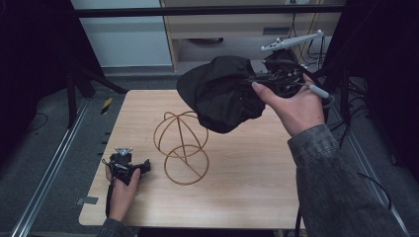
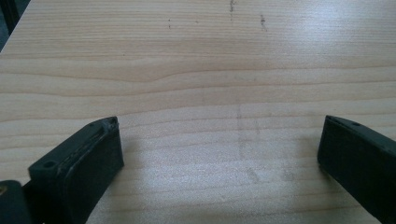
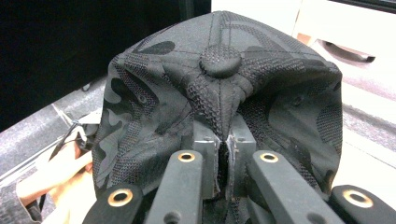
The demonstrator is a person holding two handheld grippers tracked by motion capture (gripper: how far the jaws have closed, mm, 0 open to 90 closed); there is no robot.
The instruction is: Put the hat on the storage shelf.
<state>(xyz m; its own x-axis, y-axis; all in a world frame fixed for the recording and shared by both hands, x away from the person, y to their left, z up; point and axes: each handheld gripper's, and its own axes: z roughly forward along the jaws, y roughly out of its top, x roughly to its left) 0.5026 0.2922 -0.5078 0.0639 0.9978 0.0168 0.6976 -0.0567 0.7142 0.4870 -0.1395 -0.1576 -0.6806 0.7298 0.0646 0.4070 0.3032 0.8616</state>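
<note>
Black cap (image 1: 220, 94), camouflage-patterned, button on crown: pinched in a fold of crown fabric by right gripper (image 3: 227, 154), jaws clamped tight together on the cloth; held aloft above and just behind wire hat stand (image 1: 181, 147), hanging slack and crumpled. Wire hat stand, landmark, gold-coloured, domed cage over a ring base: upright near the middle of wooden table (image 1: 247, 187). Left gripper (image 1: 129, 165): resting on the table in front of and to the left of the stand, well apart from it, jaws spread wide with nothing between them, bare wood grain beneath. Probable step: seating the cap on the stand. Advice for the step: centre the crown button over the dome, lower with the opening facing down, let the fabric spread before release; free gripper available to steady the base or tug the rim straight. Likely risk: light stand tipping under a sideways pull. Surface: pale wood, faint marks. Surroundings beyond the stand: dark frame rails, grey floor, light cabinet, trailing cables.
</note>
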